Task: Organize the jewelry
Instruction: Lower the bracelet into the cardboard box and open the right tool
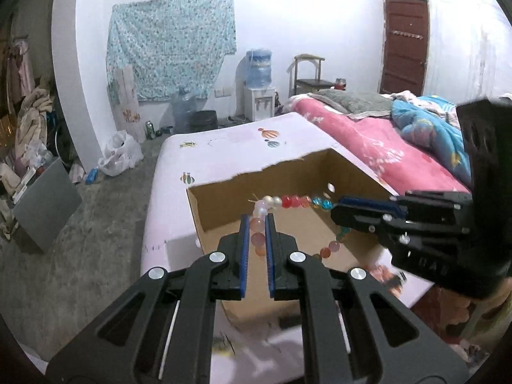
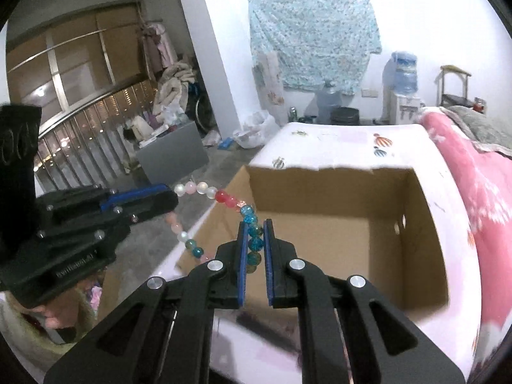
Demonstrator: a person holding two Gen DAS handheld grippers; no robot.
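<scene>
- Bead bracelet point(image 1: 289, 201): stretched between both tongs, hanging over the cardboard box point(image 1: 224, 204).
- Left tongs point(image 1: 257, 224): closed on pink beads.
- Right tongs point(image 2: 254, 228): closed on blue beads; box at 12 o'clock.

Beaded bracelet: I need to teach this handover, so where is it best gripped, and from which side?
Judging by how the beaded bracelet hangs, grip across single beads, pads either side of the strand, from above the cardboard box, as the left gripper and right gripper do.

Cardboard box point(image 2: 323, 192) open-topped, interior bare; bead strand point(image 1: 289, 201) strung between both claws spans opening.
</scene>
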